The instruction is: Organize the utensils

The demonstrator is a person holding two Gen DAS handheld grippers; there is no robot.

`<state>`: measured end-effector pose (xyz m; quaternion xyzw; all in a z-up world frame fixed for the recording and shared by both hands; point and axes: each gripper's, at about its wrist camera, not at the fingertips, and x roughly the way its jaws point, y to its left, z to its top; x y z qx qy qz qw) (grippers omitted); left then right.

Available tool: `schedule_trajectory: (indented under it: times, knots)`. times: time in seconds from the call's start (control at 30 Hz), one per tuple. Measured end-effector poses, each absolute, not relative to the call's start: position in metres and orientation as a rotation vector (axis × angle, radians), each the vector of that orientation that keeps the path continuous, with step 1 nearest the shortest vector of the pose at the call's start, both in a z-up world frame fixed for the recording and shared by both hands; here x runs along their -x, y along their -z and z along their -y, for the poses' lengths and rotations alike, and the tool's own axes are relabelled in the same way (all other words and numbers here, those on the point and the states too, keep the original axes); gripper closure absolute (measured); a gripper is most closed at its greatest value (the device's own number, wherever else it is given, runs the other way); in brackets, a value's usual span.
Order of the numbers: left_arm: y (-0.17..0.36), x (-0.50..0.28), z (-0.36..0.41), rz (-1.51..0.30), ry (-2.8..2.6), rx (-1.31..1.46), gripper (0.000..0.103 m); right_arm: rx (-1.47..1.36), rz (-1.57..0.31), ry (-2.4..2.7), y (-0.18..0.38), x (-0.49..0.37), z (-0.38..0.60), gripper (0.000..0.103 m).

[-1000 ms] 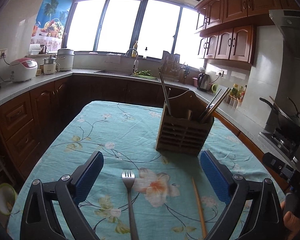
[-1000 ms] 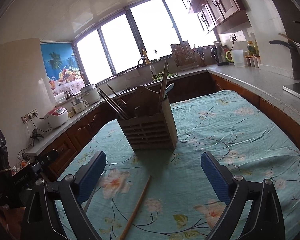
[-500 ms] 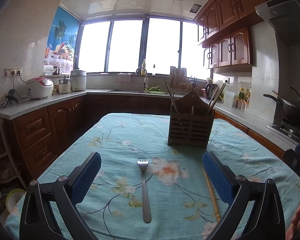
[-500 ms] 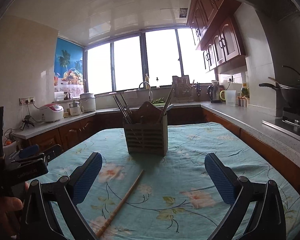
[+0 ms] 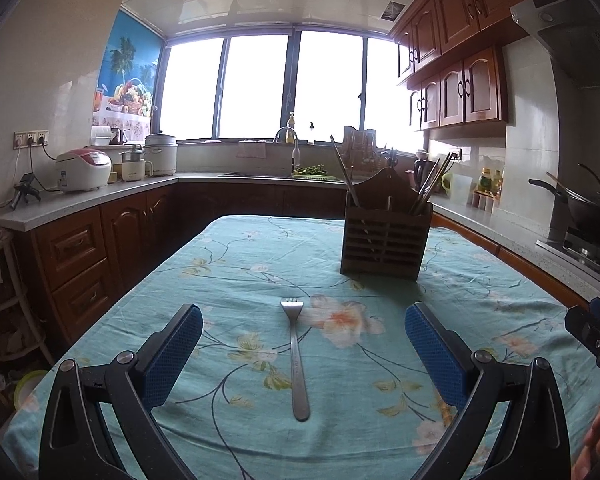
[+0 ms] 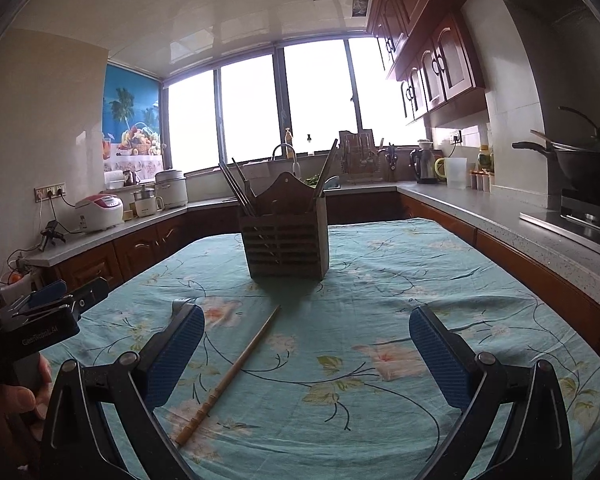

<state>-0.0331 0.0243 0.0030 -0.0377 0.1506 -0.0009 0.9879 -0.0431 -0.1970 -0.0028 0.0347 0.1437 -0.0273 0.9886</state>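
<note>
Fork farther off than before.

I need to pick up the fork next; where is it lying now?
In the left wrist view, the fork lies flat on the tablecloth, between the open left gripper fingers, tines toward the wooden utensil holder.

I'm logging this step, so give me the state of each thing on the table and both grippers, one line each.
fork: lying flat on the tablecloth, tines toward the holder, not gripped.
chopstick: lying loose on the cloth, at a slant.
utensil holder: upright, chopsticks standing in it.
left gripper: open, empty, lined up with the fork.
right gripper: open, empty.
</note>
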Motion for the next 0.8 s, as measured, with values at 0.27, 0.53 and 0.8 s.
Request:
schedule_trajectory:
  times: [0.27,0.53,0.8]
  knots:
    - [-0.003,0.039,-0.016,-0.296,0.014,0.052,0.001,-0.112,-0.287,0.073,0.006,0.051,0.208,0.0]
    - [-0.001,0.043,-0.011,-0.298,0.007,0.039,0.001,-0.117,-0.281,0.083,0.005,0.053,0.21,0.0]
    - [-0.001,0.043,-0.009,-0.302,-0.005,0.036,0.001,-0.098,-0.257,0.086,0.001,0.056,0.206,0.0]
